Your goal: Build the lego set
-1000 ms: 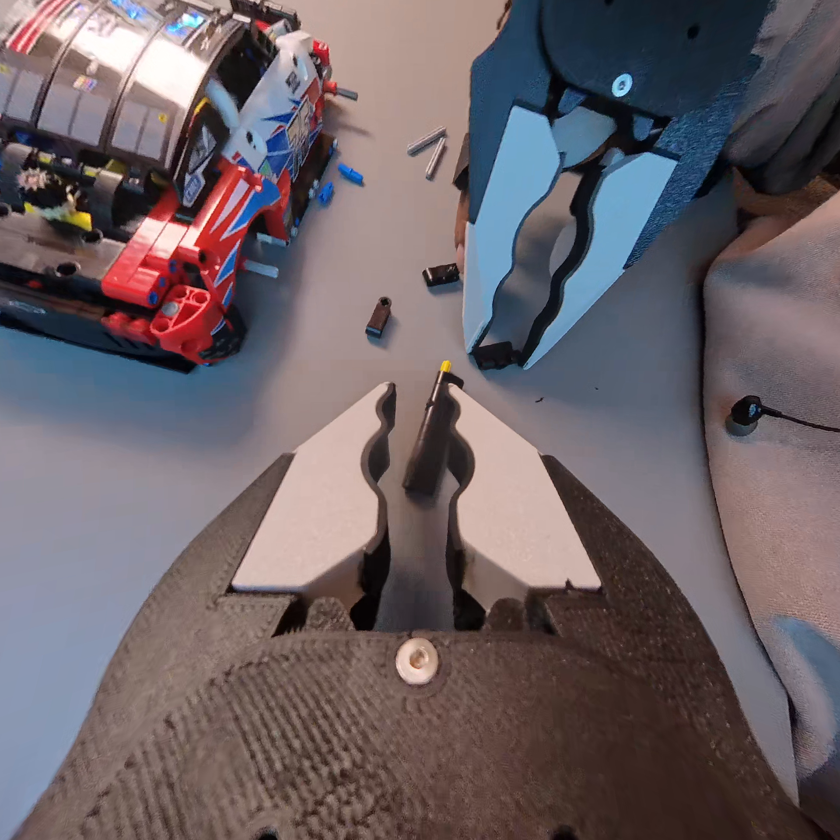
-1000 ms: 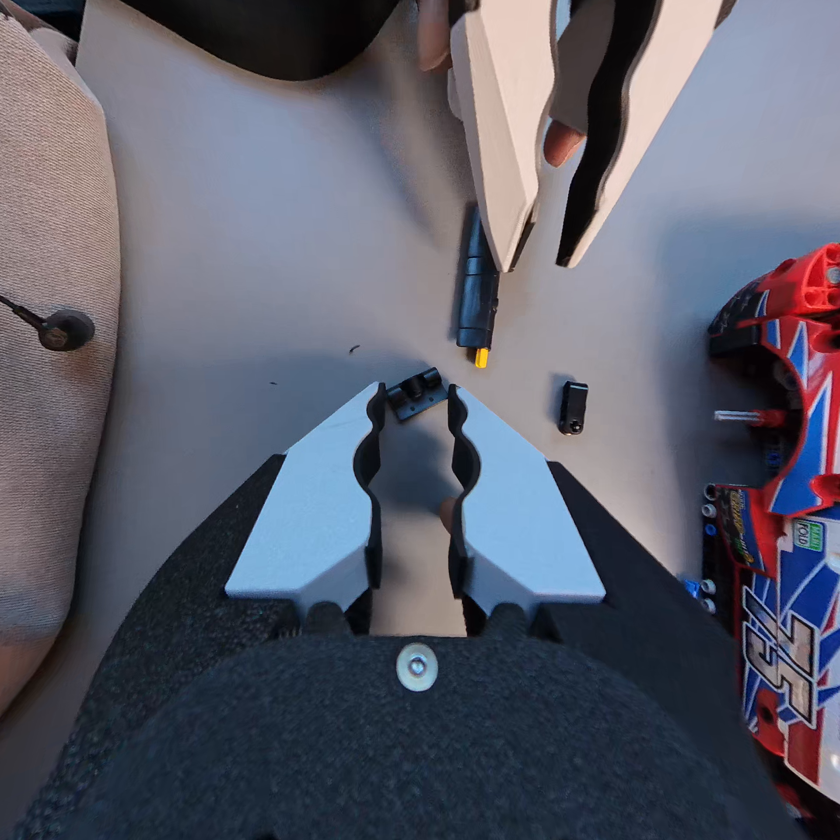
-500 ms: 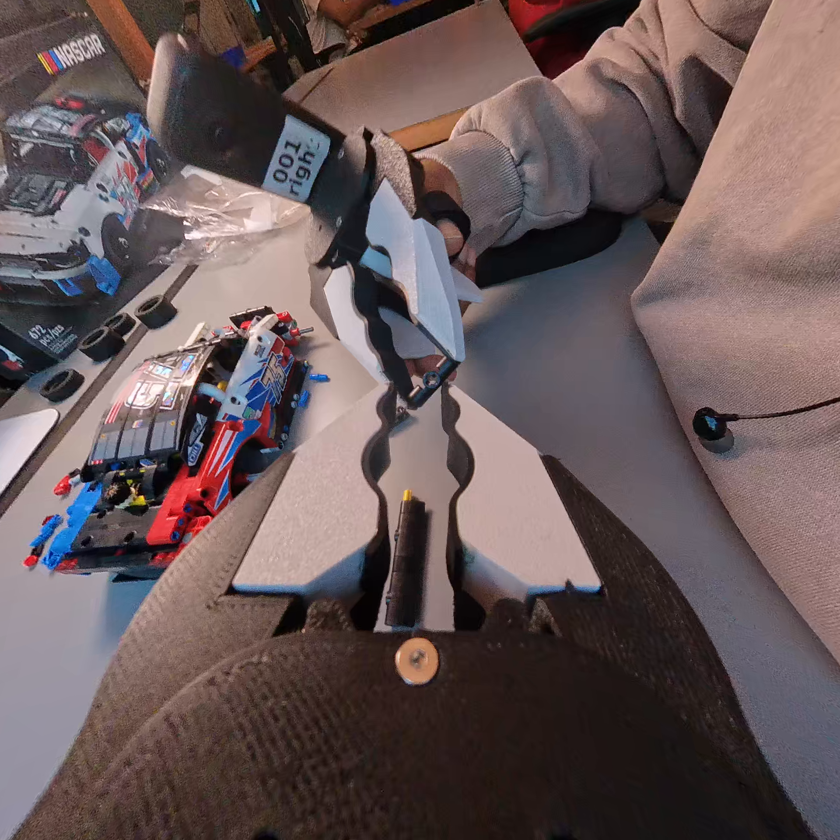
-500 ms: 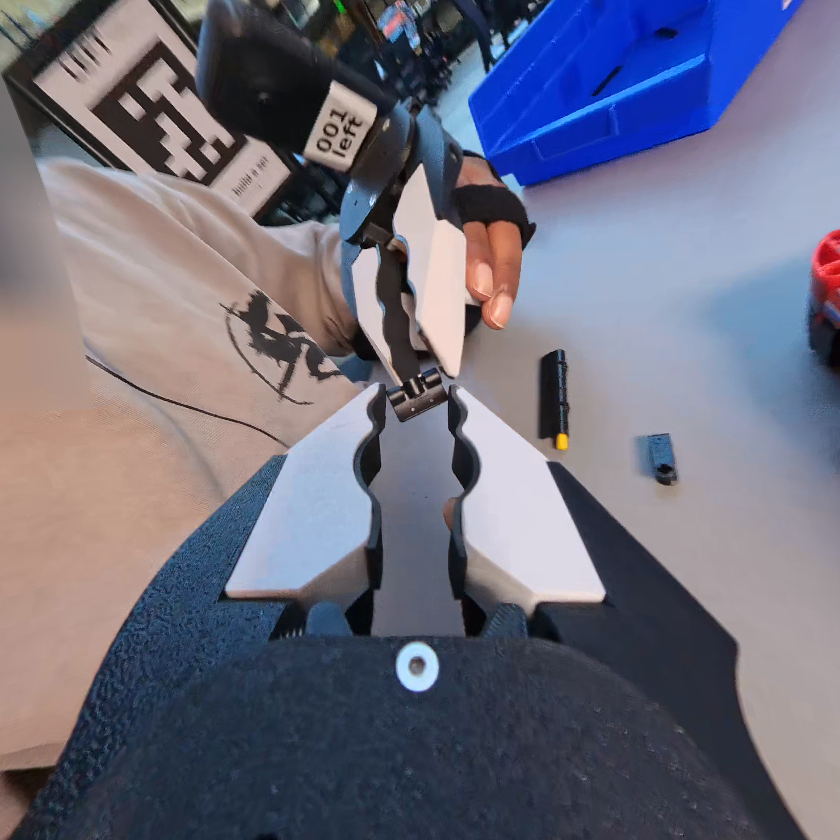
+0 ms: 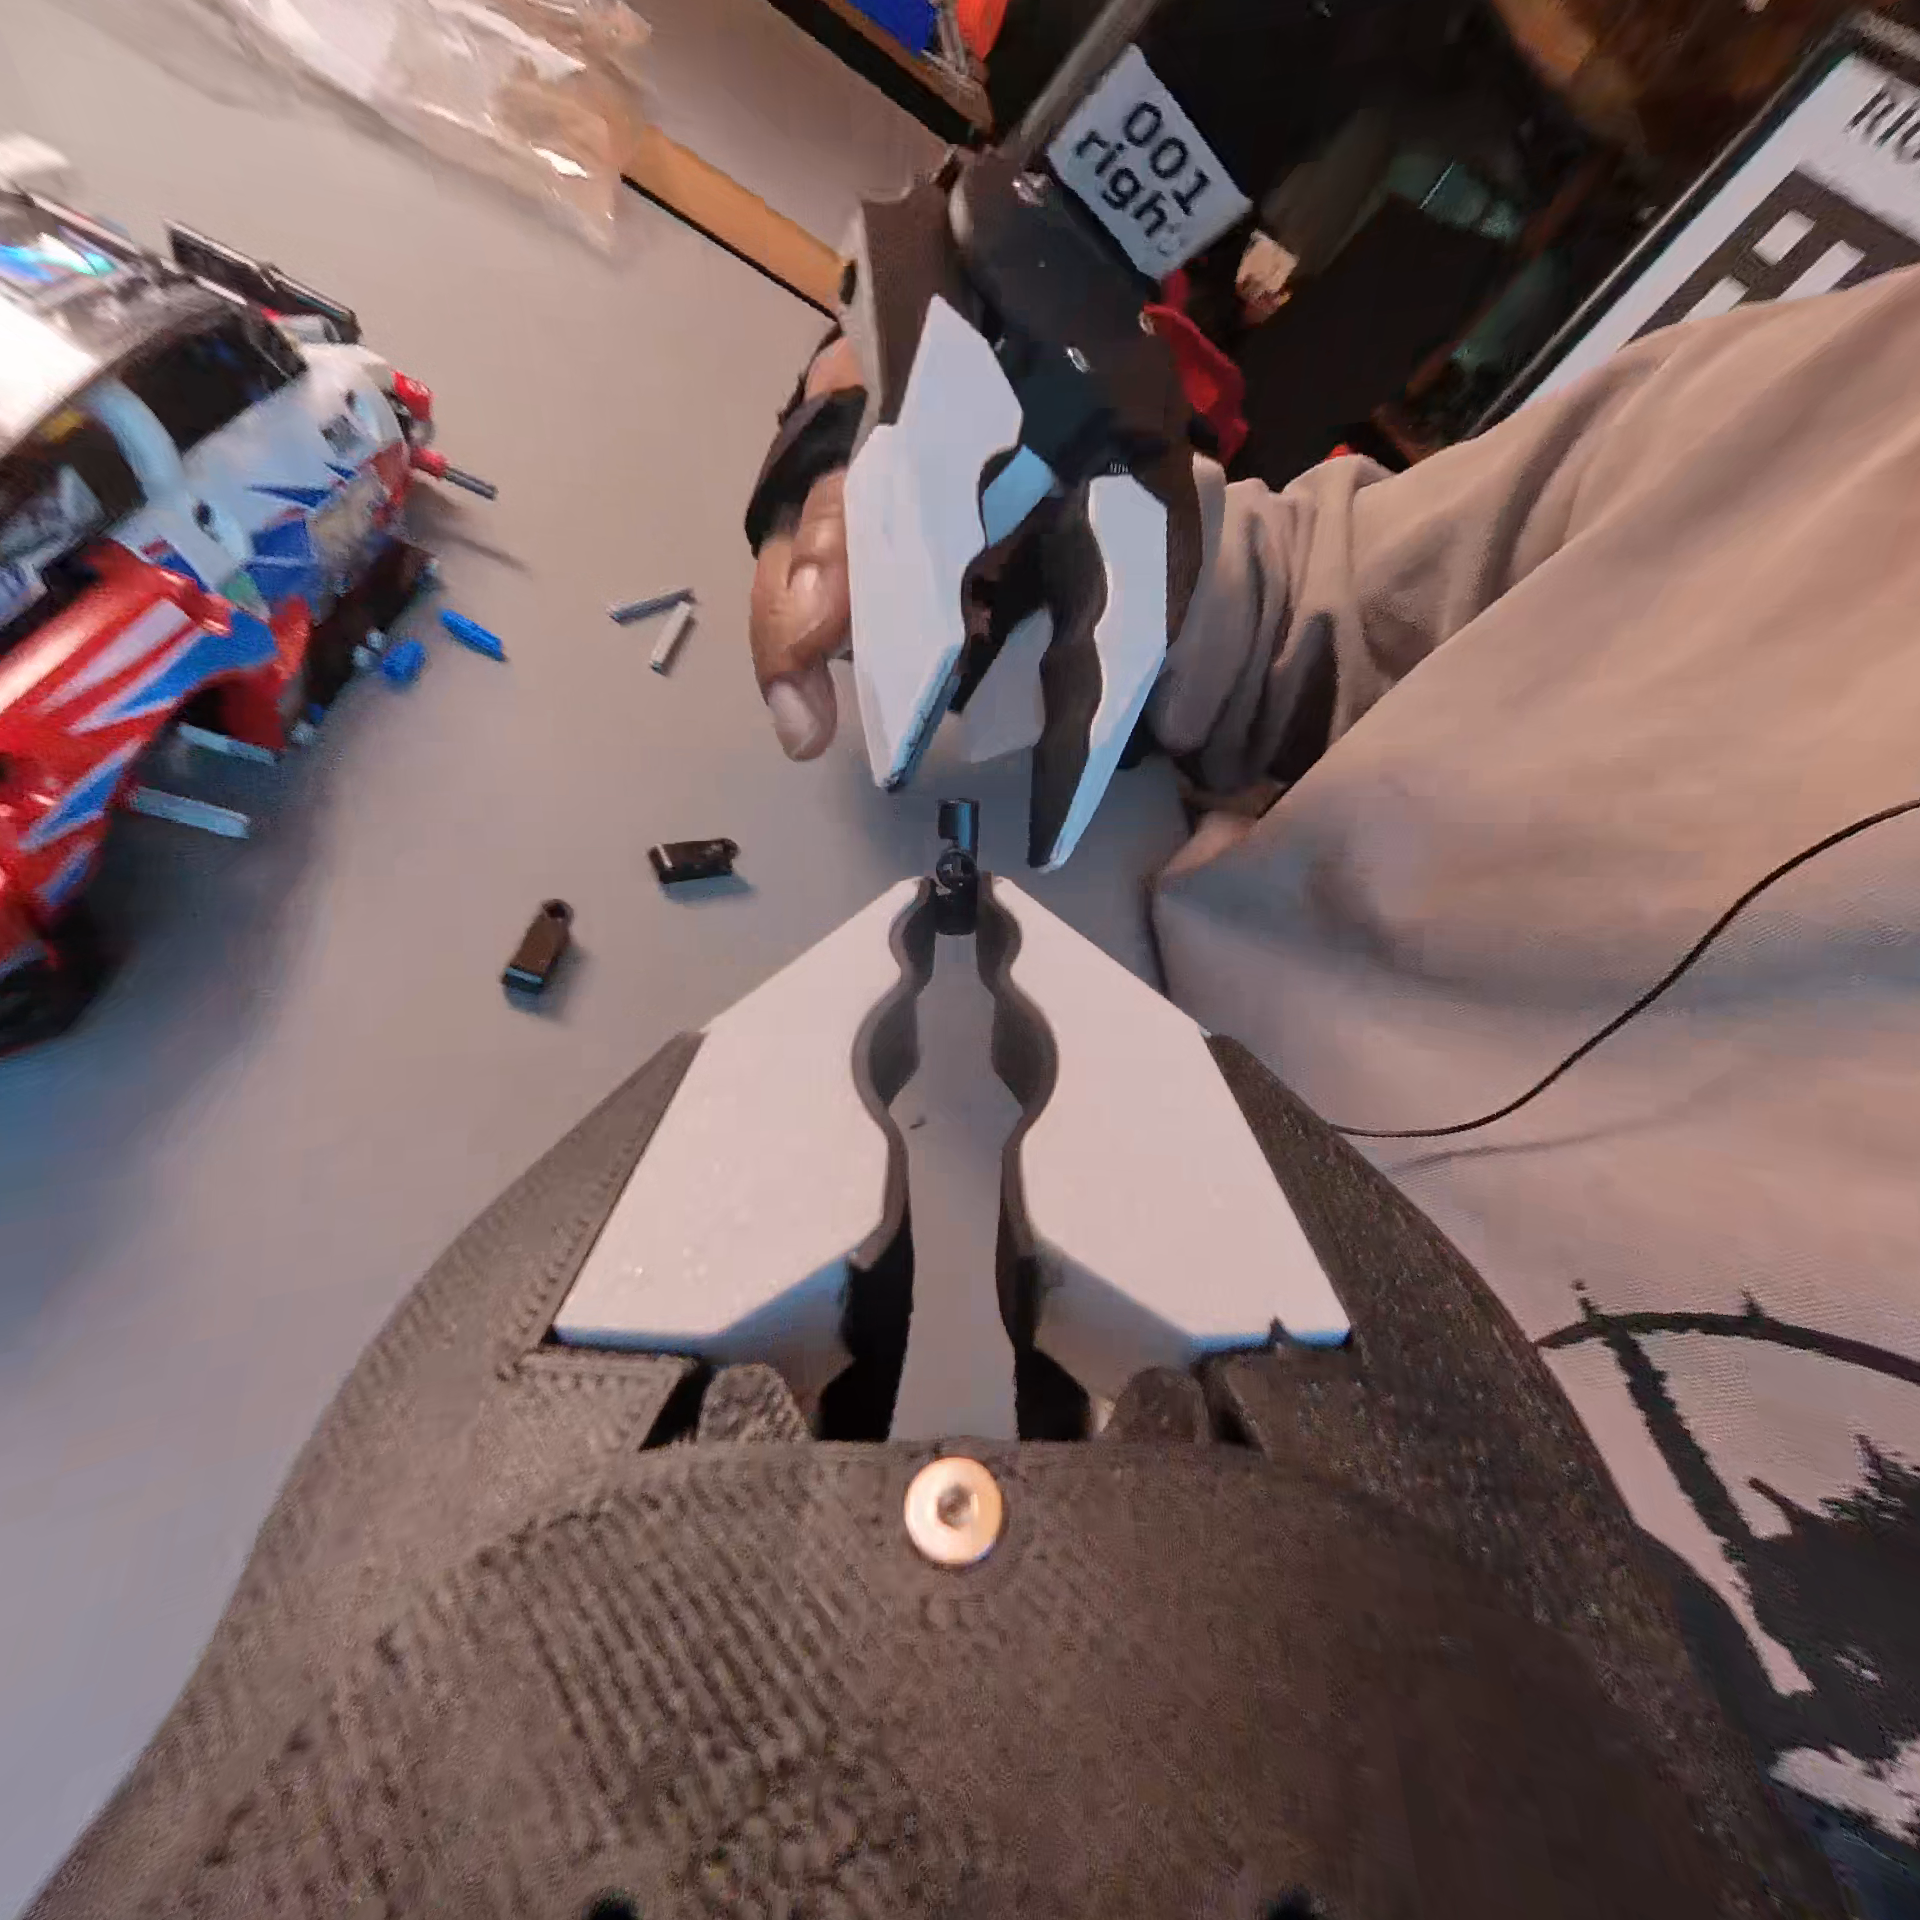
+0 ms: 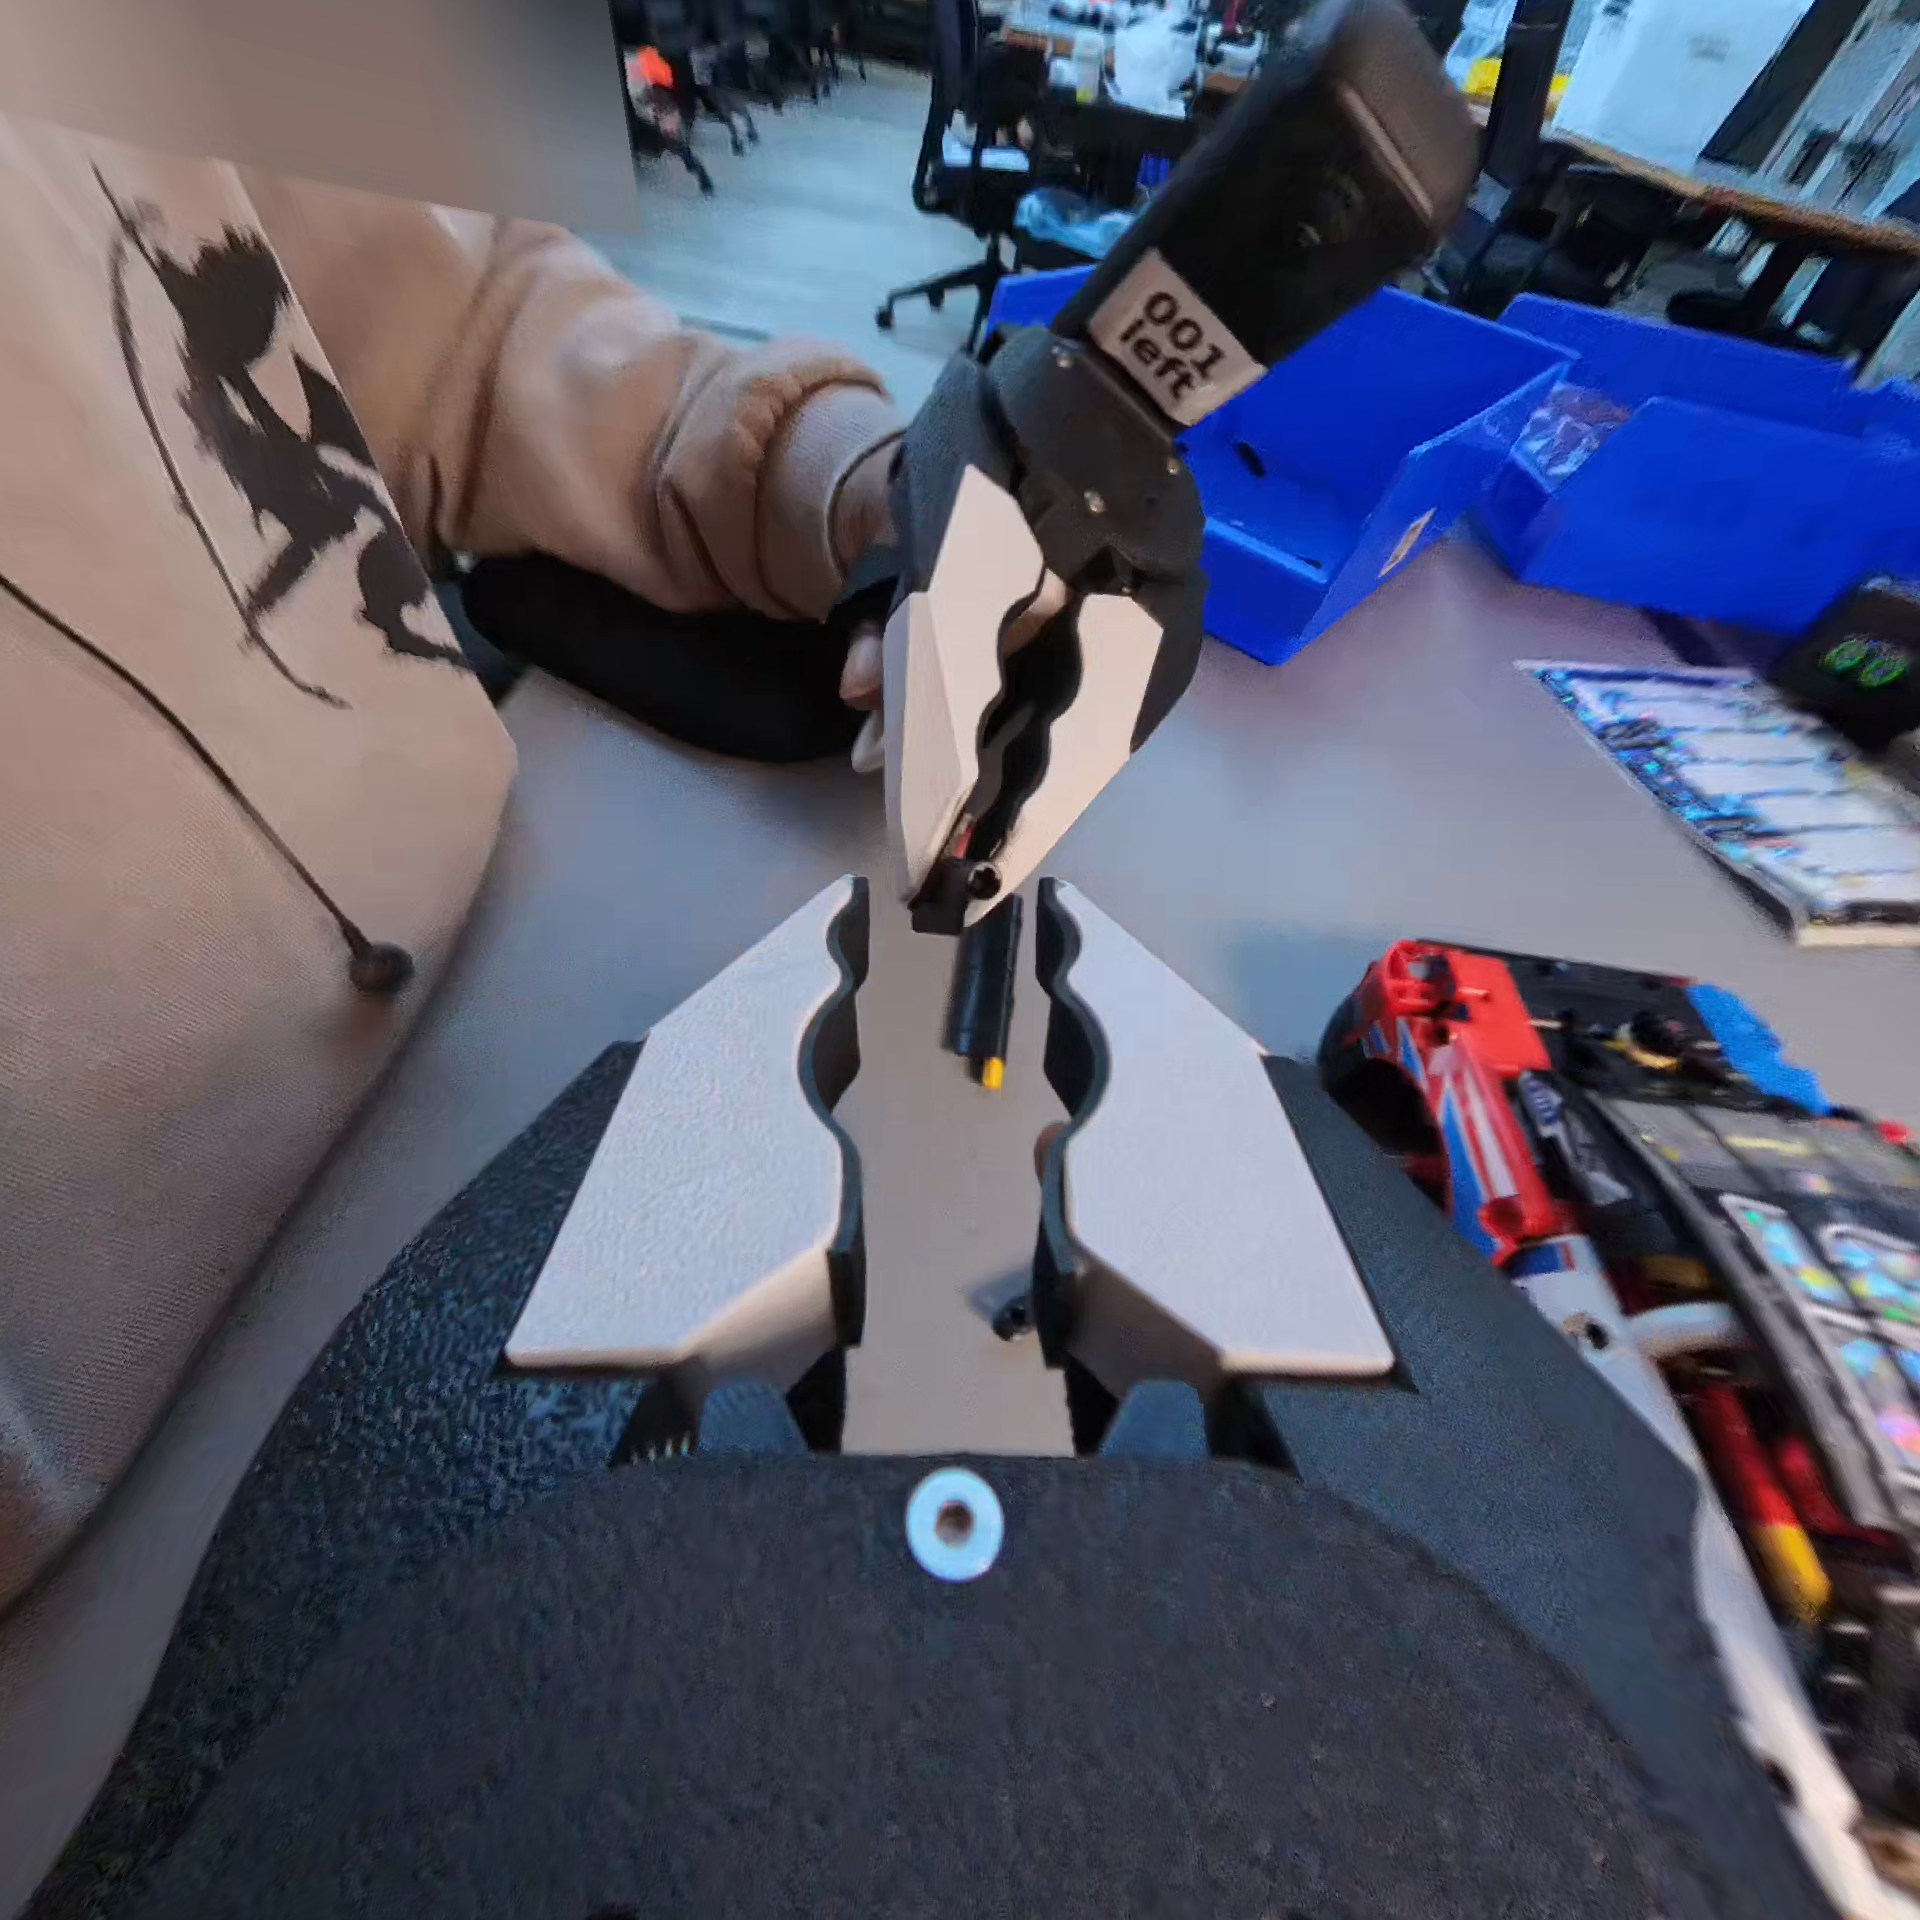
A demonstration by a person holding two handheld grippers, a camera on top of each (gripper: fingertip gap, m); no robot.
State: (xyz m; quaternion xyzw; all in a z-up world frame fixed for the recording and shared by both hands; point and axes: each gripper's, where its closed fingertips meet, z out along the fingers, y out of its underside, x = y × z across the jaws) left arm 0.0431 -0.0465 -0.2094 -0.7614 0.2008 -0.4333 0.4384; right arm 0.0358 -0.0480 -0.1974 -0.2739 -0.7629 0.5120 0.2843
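Left gripper (image 5: 954,883) fingers pinched small black connector piece (image 5: 954,868) at tips, above surface (image 5: 312,1091); right gripper (image 6: 951,883) fingers parted, empty, tips just beside; black axle piece with yellow tip (image 6: 982,992) lay on surface beneath; partly built race car (image 5: 156,540) well left.

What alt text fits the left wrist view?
The left gripper pinches a small black connector at its fingertips, facing the open right gripper above a grey table. A partly built race car sits left.
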